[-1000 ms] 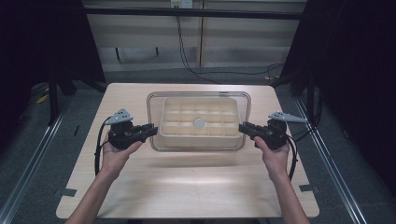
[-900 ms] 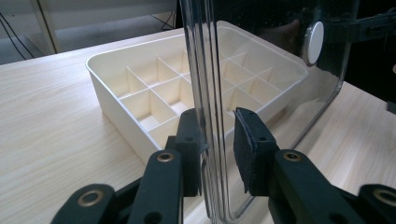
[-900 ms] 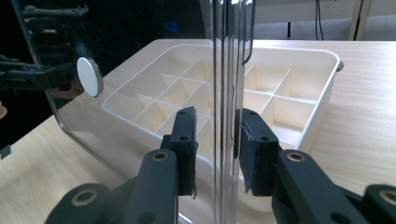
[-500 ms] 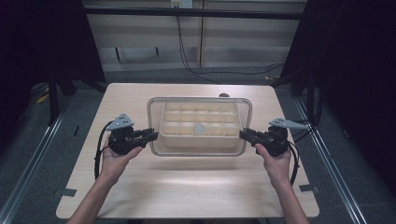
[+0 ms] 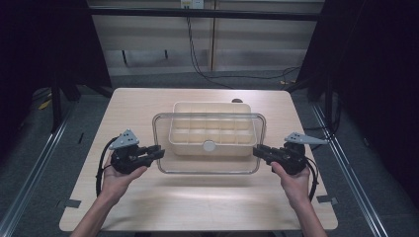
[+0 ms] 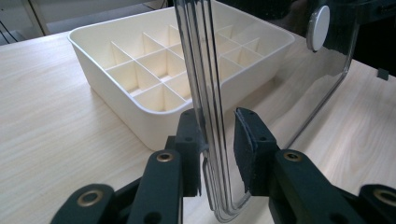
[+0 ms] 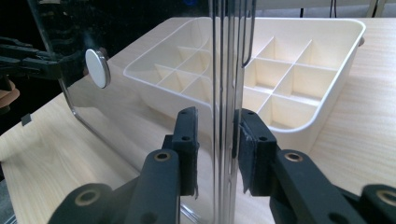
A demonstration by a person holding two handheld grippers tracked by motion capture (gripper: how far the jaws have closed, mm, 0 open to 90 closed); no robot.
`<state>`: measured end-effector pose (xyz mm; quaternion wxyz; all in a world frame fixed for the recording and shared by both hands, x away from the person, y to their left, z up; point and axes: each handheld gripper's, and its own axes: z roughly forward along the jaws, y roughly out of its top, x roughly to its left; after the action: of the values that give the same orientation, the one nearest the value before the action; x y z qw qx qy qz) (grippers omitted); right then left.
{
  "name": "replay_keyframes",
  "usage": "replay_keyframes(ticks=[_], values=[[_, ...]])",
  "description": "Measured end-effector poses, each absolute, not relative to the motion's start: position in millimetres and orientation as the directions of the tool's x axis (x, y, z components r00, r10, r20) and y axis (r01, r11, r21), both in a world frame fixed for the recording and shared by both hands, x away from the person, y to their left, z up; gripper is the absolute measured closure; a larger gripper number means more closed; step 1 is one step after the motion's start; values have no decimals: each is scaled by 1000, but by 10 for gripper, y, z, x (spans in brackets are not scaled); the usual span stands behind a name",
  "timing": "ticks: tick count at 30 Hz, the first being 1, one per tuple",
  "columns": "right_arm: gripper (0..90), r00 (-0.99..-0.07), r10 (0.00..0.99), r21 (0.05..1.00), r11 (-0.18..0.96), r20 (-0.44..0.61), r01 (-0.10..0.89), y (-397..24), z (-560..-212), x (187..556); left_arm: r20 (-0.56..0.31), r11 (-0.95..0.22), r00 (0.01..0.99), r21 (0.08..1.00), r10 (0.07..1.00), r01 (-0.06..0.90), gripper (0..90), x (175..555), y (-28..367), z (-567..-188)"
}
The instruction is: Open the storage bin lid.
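A clear plastic lid (image 5: 207, 167) with a white round knob (image 5: 209, 145) hangs level over the table, partly above the near half of a cream compartment tray (image 5: 212, 109). My left gripper (image 5: 159, 152) is shut on the lid's left edge and my right gripper (image 5: 257, 151) on its right edge. In the left gripper view the lid's rim (image 6: 205, 70) runs edge-on between the pads of my left gripper (image 6: 217, 144), with the tray (image 6: 116, 88) beyond it. The right gripper view shows my right gripper (image 7: 217, 149) clamping the rim (image 7: 229, 70) in front of the tray (image 7: 303, 135).
The light wooden table (image 5: 148, 207) has bare wood in front of the tray and on both sides. A small dark object (image 5: 237, 100) sits just behind the tray. Dark floor and metal rails surround the table.
Both grippers have carried the lid off the tray's top and toward the person's side of the table. The back half of the tray now stands uncovered.
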<state>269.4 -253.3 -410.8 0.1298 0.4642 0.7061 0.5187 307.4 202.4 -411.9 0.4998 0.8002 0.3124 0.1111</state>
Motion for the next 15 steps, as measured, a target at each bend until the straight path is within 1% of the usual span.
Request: replay_keyframes(ticks=[5, 8, 10, 15], values=[[703, -526, 790, 843, 21, 316, 538, -2545, -4146, 2623, -149, -306, 785, 864, 601, 399, 729, 3004, 2027, -4179], [702, -524, 794, 832, 42, 308, 553, -2531, -4185, 2553, -152, -313, 786, 859, 599, 406, 729, 2963, 2033, -4217], [704, -520, 788, 822, 32, 329, 569, -2529, -4222, 2519, -165, -311, 785, 855, 596, 416, 729, 2941, 2038, -4226], [706, -527, 783, 813, 47, 331, 580, -2511, -4244, 2452, -167, -319, 783, 847, 599, 425, 728, 2870, 2063, -4229]])
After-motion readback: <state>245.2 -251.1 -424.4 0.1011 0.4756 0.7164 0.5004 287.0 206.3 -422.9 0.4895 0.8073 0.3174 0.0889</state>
